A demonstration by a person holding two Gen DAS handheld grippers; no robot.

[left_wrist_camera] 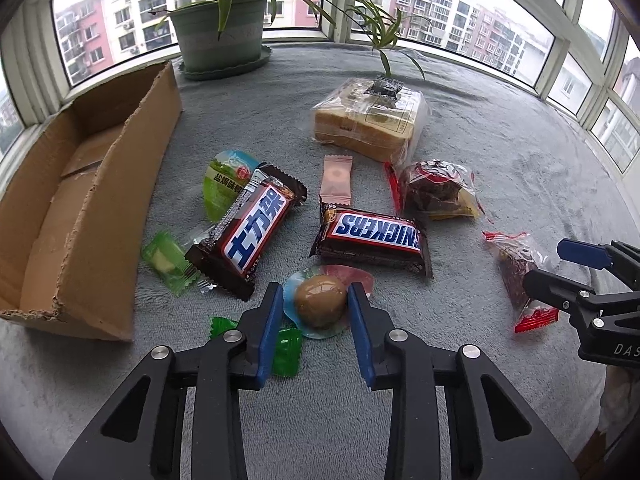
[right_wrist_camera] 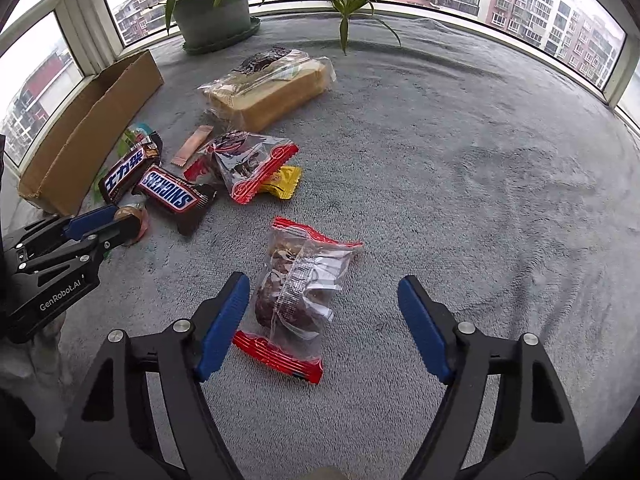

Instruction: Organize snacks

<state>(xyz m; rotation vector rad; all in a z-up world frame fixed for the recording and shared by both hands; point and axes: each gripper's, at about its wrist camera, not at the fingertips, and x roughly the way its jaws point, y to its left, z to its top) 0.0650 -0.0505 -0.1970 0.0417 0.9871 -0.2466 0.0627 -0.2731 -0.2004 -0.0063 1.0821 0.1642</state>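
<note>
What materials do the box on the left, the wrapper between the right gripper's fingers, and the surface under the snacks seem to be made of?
Box: corrugated cardboard, matte brown, with torn, fibrous edges.
Wrapper: thin clear plastic film with red crimped ends, glossy and wrinkled, the dark snack showing through.
Surface: probably a grey plush fabric, such as fleece; its nap shows brushed streaks. The fibre cannot be told.

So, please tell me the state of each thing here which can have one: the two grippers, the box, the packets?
left gripper: fingers around the packed egg, contact unclear
right gripper: open over the red-ended snack packet
cardboard box: open, nothing visible inside
bread bag: sealed, small dark packet on top
two Snickers bars: wrapped, lying outside the box
</note>
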